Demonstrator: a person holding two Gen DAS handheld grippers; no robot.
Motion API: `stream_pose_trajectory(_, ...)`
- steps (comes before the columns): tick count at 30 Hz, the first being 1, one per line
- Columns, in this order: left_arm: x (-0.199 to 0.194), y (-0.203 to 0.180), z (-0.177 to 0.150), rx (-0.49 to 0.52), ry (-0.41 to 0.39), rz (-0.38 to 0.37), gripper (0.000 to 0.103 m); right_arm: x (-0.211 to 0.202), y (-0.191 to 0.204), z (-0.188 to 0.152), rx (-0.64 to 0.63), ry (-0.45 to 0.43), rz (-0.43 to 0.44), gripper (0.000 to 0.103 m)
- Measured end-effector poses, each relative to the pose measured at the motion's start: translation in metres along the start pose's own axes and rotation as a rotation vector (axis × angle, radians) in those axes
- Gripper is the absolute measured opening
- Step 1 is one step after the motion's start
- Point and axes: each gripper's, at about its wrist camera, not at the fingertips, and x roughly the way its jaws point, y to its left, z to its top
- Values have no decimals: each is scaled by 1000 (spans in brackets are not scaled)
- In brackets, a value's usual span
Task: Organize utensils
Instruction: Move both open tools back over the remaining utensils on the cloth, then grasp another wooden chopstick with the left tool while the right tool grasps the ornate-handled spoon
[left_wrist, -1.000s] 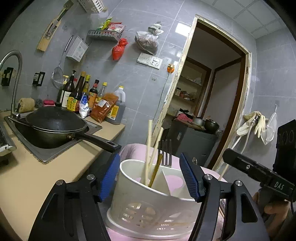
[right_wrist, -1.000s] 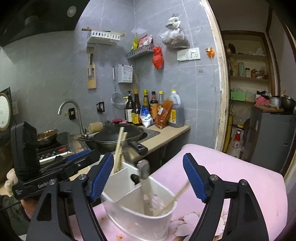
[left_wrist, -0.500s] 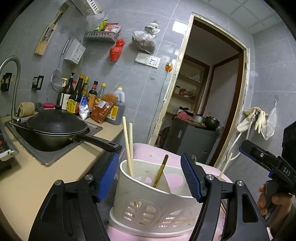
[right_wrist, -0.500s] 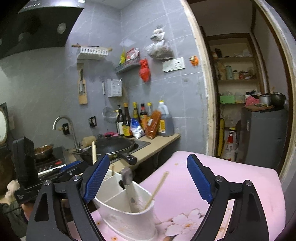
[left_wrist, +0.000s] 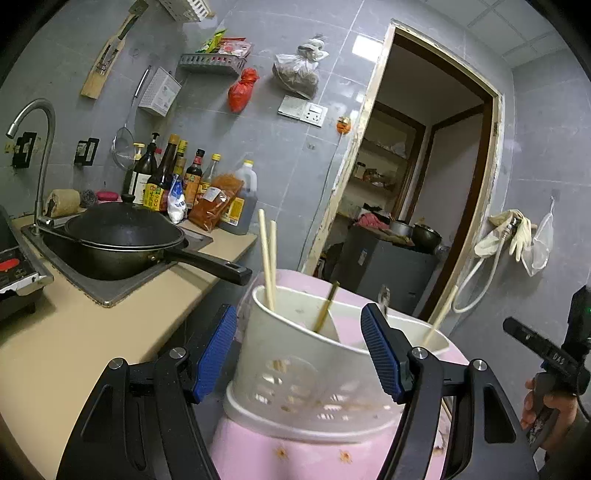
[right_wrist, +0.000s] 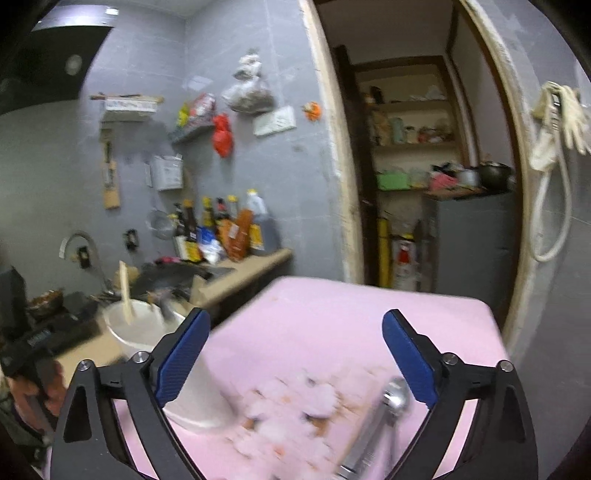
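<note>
Left gripper (left_wrist: 299, 349): blue-padded jaws straddle the white perforated plastic utensil holder (left_wrist: 314, 373) without visibly pressing it; holder stands on the pink floral tabletop (right_wrist: 332, 321), pale wooden chopsticks (left_wrist: 267, 258) upright at its 11 o'clock. Right gripper (right_wrist: 293, 358): jaws spreading wider, nothing between them, over bare tabletop. Blurred metal spoon (right_wrist: 388, 410) lies at 4 o'clock; holder at 9 o'clock.
</note>
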Motion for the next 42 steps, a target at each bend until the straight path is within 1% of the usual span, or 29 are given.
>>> stream_pose_trajectory(2, -4, -8, -3, 12, 8, -3, 70, -7, -15, -8, 15, 27, -41, 99)
stream_pose_trajectory(4, -7, -18, -4, 22, 13, -19, 73, -14, -28, -16, 30, 51, -78, 99)
stream_pose_trajectory(9, -12, -56, -13, 66, 46, -73, 75, -32, -53, -35, 52, 79, -143, 99)
stream_pose_trajectory(13, -13, -88, -25, 111, 50, -95, 80, -48, -60, -43, 45, 65, -165, 99)
stream_pose_trajectory(19, 0, -129, -41, 137, 92, -126, 82, -69, -62, -50, 13, 33, -171, 100)
stream_pose_trajectory(22, 14, -152, -49, 162, 137, -146, 82, -75, -65, -53, -8, 33, -175, 100)
stream_pose_trajectory(25, 30, -168, -57, 175, 190, -160, 82, -75, -69, -54, -16, 55, -183, 100)
stream_pose_trajectory(28, 54, -181, -64, 187, 273, -144, 82, -72, -74, -55, -19, 87, -181, 100)
stream_pose_trajectory(29, 62, -184, -66, 184, 297, -140, 82, -70, -75, -56, -22, 112, -178, 99)
stream_pose_trajectory(32, 83, -188, -73, 176, 369, -134, 81, -63, -80, -60, -20, 168, -153, 92)
stream_pose_trajectory(34, 96, -189, -77, 178, 409, -116, 80, -57, -80, -63, -26, 209, -139, 82)
stream_pose_trajectory(35, 105, -190, -80, 178, 436, -119, 76, -53, -79, -65, -33, 229, -133, 79)
stream_pose_trajectory(36, 110, -190, -83, 181, 455, -121, 73, -49, -77, -67, -40, 250, -128, 73)
stream_pose_trajectory(37, 114, -191, -87, 188, 475, -120, 66, -44, -75, -69, -51, 278, -121, 68)
stream_pose_trajectory(38, 120, -192, -90, 195, 492, -124, 60, -39, -73, -71, -60, 301, -116, 66)
stream_pose_trajectory(39, 125, -192, -93, 202, 512, -128, 57, -35, -72, -72, -67, 321, -111, 61)
stream_pose_trajectory(40, 134, -194, -96, 211, 542, -138, 51, -31, -71, -74, -74, 346, -104, 56)
stream_pose_trajectory(41, 140, -195, -99, 216, 567, -146, 45, -26, -70, -76, -80, 369, -97, 53)
stream_pose_trajectory(42, 147, -196, -101, 220, 594, -154, 41, -23, -68, -78, -84, 385, -93, 48)
